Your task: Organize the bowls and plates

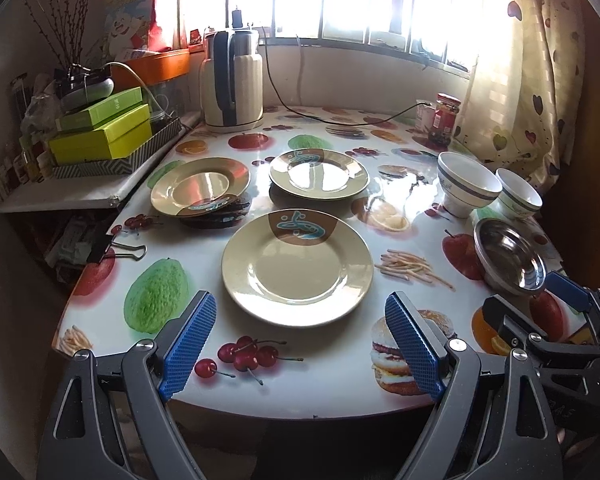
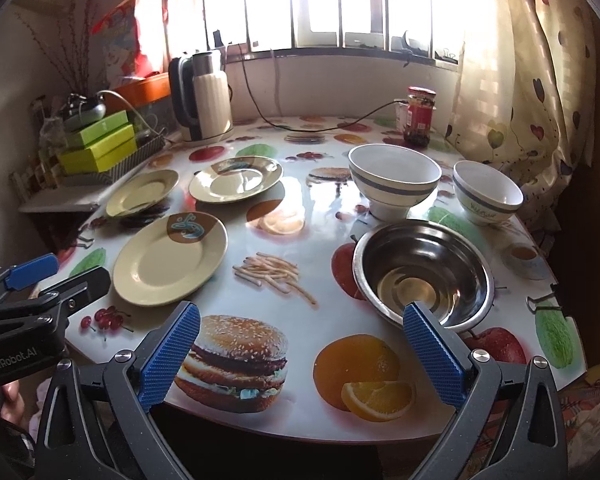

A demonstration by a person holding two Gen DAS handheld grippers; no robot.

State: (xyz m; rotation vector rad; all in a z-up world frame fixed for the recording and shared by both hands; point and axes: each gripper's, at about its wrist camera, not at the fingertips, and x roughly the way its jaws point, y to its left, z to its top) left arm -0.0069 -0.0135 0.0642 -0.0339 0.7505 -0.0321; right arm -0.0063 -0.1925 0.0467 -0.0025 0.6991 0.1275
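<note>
Two hand-held grippers are raised over the near edge of the bench point(image 1: 320, 400), both aimed toward the far window. The left hand-held gripper point(image 1: 300, 350) is level, its blue fingers point(image 1: 188, 348) spread wide and holding nothing. The right hand-held gripper point(image 2: 300, 356) is likewise level, spread wide and empty; its right finger point(image 2: 434, 354) overlaps the near rim of the steel bowl point(image 2: 424, 272) in the right wrist view, and contact cannot be confirmed.

Three plates lie flat on the left half of the bench. The near plate point(image 1: 298, 268) sits just beyond the left hand-held gripper, its fish motif on the far rim. The far-left plate point(image 1: 200, 186) rests tilted on a dark object, motif on the near rim. The far plate point(image 1: 319, 174) lies right of it, motif on the far rim. The plates are apart from one another.

Three bowls stand upright, mouths up, on the right half. The steel bowl is nearest. The large white bowl point(image 2: 394, 178) stands beyond it, and the small white bowl point(image 2: 486, 192) stands at the far right, just beside the large one. Being round, none shows a long axis.

A kettle point(image 1: 232, 84) stands at the far left and a jar point(image 1: 444, 120) at the far right.
</note>
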